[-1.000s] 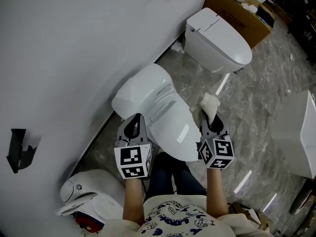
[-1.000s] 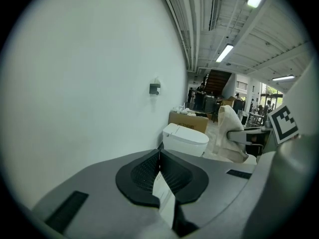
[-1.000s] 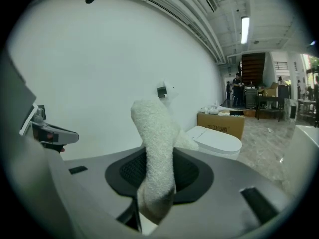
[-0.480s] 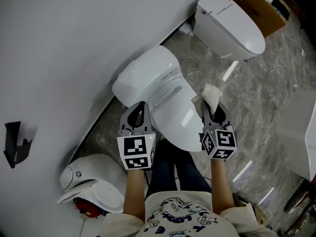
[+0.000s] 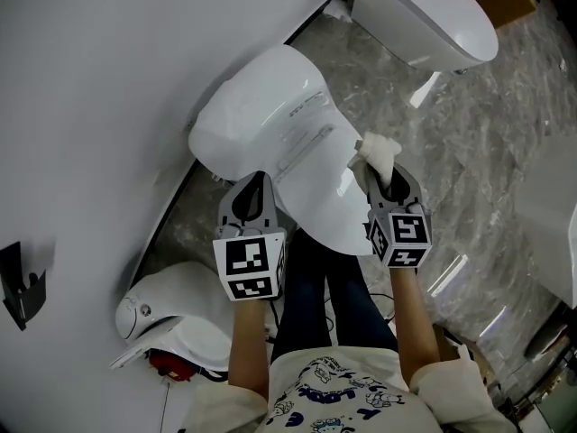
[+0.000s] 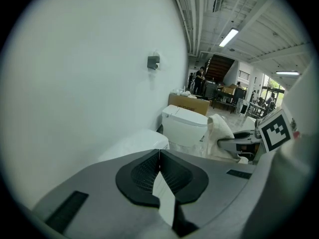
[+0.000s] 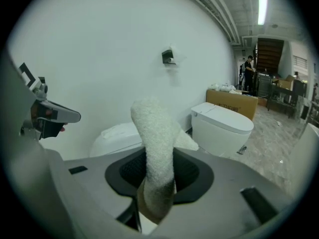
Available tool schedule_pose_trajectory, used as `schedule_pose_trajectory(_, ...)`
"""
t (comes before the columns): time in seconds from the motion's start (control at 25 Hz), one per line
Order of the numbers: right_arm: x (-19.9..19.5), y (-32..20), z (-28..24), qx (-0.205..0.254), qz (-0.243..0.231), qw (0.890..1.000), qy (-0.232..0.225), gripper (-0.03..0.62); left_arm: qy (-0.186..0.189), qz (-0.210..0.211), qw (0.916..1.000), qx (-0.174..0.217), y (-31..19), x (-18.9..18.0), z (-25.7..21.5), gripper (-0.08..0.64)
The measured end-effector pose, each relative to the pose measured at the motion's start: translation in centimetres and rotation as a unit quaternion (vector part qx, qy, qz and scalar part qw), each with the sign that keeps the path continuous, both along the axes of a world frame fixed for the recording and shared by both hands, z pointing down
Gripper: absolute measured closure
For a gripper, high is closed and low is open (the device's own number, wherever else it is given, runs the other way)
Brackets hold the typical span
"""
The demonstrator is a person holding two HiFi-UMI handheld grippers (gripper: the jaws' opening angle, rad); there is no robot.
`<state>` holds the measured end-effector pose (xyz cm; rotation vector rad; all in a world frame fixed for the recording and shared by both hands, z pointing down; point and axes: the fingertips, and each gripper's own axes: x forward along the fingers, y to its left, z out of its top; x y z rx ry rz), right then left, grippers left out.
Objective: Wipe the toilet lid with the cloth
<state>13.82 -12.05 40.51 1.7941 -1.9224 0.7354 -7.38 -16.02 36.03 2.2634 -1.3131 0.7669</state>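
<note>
The right gripper (image 5: 379,180) is clenching the cloth (image 5: 380,150), its free end sitting just beside the toilet lid (image 5: 302,165), probably readying a wipe. The left gripper (image 5: 256,188) is hanging pinched together on nothing. Whether cloth is touching lid isn't showing; the second toilet (image 5: 433,16) is being cut off above

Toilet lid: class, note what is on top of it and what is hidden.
The toilet lid has a bare white top. The cloth, clamped in the right gripper, hangs by its right edge; contact cannot be told. The left gripper covers part of its left edge.
</note>
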Motion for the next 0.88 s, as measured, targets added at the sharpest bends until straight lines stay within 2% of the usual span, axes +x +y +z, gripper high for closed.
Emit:
schedule_pose_trajectory(0.44,-0.1,-1.5,7.5,-0.029,-0.029,0.999,0.016,0.474,0.001,0.010,0.9994,-0.034,-0.1,1.3,7.3,0.555)
schedule_pose_trajectory(0.88,-0.8,-3.9,13.9,-0.041,-0.052,0.998,0.014,0.474,0.000,0.006,0.9984,-0.057,0.8,1.3,12.9,0.556)
